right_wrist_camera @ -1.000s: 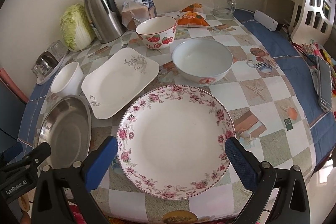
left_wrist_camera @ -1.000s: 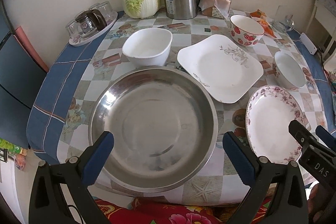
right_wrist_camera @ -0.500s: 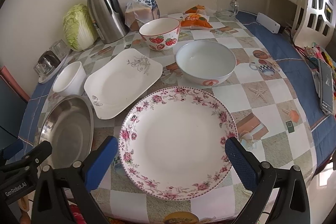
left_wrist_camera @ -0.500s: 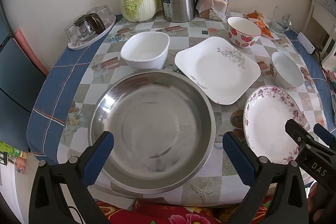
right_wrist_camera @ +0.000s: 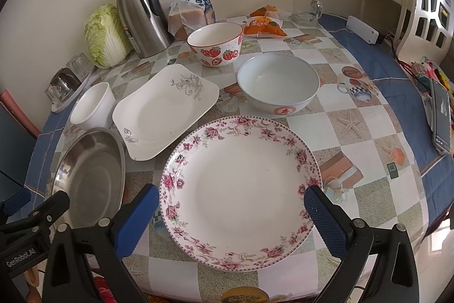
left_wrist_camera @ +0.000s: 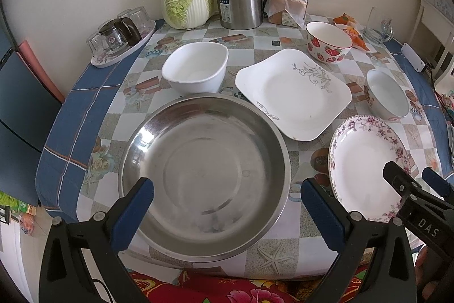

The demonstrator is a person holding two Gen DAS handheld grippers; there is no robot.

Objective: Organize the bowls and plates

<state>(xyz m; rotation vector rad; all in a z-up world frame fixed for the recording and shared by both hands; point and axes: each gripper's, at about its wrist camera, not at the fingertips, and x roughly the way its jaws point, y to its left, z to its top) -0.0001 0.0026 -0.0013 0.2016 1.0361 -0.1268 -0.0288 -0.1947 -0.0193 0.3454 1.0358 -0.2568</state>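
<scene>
I judged no stacking had begun. The steel basin (left_wrist_camera: 203, 175) lay just beyond my left claw (left_wrist_camera: 227, 206), released; the floral plate (right_wrist_camera: 241, 178) just beyond my right claw (right_wrist_camera: 231, 213), released too. The smaller bowls seemed separate, farther across the counter (right_wrist_camera: 354, 127). Next: grip a rim.

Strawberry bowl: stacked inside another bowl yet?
No, the strawberry bowl stands alone on the table, apart from the white bowl.
</scene>
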